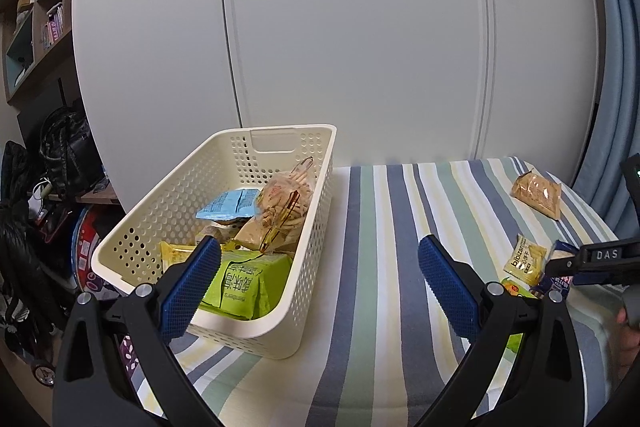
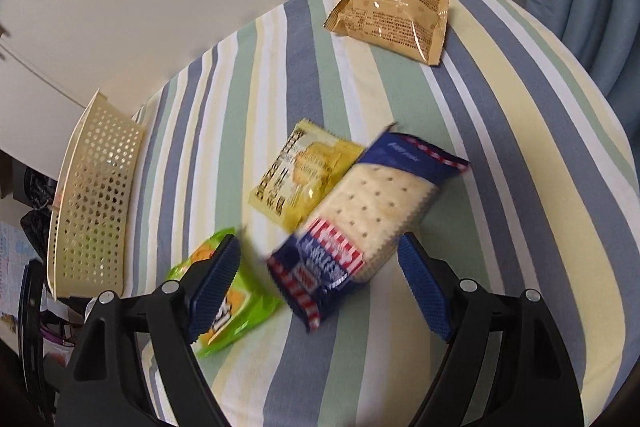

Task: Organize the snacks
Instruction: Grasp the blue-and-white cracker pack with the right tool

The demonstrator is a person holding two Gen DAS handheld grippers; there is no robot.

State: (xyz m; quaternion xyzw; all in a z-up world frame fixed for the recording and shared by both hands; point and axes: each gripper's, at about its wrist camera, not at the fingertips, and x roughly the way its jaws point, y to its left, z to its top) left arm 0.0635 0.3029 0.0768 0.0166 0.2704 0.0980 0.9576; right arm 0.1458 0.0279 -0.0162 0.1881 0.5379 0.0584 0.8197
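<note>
White wardrobe doors (image 1: 320,27) back a striped bed (image 1: 380,227), where a cream basket (image 1: 132,227) holds a green packet (image 1: 244,283) and other snacks. Left gripper (image 1: 320,283) hovers level beside the basket, jaws spread wide, empty. From the right wrist, the right gripper (image 2: 320,283) tilts down over the bed, jaws parted around a blurred blue cracker pack (image 2: 360,223), not clamping it; a yellow packet (image 2: 304,173) lies just beyond.

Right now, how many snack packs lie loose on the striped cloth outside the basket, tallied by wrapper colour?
Brown pack: 1
Yellow pack: 1
Blue cracker pack: 1
Green pack: 1
Total: 4
</note>
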